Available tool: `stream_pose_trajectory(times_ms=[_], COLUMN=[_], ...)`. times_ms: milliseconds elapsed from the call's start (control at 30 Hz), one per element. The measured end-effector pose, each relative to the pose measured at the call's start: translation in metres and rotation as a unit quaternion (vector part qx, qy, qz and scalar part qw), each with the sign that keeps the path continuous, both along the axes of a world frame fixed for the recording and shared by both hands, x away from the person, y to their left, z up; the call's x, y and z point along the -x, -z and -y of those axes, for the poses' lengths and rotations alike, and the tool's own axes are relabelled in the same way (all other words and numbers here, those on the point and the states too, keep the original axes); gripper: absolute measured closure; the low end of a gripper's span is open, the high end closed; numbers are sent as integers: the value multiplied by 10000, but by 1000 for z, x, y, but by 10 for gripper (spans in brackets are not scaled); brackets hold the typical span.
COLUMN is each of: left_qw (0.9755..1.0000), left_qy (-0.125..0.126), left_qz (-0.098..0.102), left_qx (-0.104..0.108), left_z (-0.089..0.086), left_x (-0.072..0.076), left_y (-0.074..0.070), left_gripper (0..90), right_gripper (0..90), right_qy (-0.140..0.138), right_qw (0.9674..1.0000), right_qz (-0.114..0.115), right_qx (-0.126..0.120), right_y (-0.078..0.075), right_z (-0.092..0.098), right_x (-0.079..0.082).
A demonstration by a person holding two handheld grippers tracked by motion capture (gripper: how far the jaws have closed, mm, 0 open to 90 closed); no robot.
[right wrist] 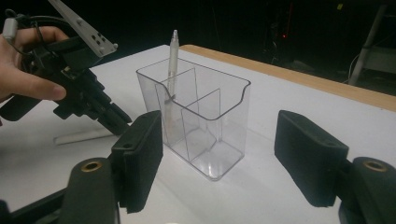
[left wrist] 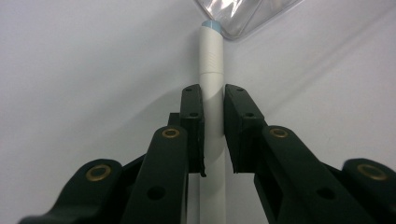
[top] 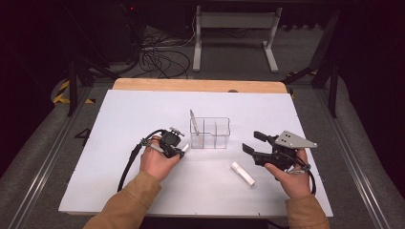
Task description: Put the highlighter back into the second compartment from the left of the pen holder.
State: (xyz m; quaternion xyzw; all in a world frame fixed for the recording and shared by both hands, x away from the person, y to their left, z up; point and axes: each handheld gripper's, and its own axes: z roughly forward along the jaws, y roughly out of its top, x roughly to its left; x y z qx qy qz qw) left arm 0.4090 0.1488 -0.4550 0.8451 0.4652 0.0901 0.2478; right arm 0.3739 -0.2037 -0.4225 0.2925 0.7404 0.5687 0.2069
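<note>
White surface: a white sheet (top: 143, 114) covers the bench, with a strip of bare wood showing along its far edge.
Left gripper: the left gripper (left wrist: 214, 109), held towards the left of the sheet's middle, has its black jaws drawn in close on a slim white pen with a pale blue end (left wrist: 211, 65); both pads press on its barrel.
White pen: it lies flat on the sheet, its blue end just at the near left corner of the organiser.
Organiser: a clear plastic box with inner dividers (top: 210, 132) stands upright at the middle of the sheet; a translucent pen (right wrist: 173, 60) leans upright in its left compartment.
Short stick: a short white cylinder (top: 242, 172) lies flat nearer the front edge, right of centre.
Right gripper: the right gripper (right wrist: 219, 154), towards the sheet's right edge, has its jaws spread wide with nothing between the pads.
</note>
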Motion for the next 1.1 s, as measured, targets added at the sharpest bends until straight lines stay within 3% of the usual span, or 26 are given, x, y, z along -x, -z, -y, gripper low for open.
stream_pose_trajectory(times_ms=[333, 467, 600, 733, 1100], left_qw=[9986, 9968, 9936, 9912, 9786], left_qy=[12, 101, 85, 99, 225], left_qz=[225, 496, 660, 784, 1396], left_qx=[488, 626, 917, 1067, 1496], left_z=[-9, -13, -15, -16, -20], left_x=[14, 22, 28, 33, 41], left_y=[-19, -26, -32, -39, -46], left_gripper=[784, 784, 784, 784, 783], right_gripper=[331, 332, 332, 332, 332], right_qy=[5, 7, 9, 3, 2], right_qw=[10000, 10000, 10000, 10000, 10000], right_qz=[1, 10, 11, 14, 15], right_qx=[-2, 26, 26, 24, 26], right_y=[0, 0, 1, 0, 0], right_z=[0, -1, -1, -1, -1], right_x=[0, 0, 0, 1, 1])
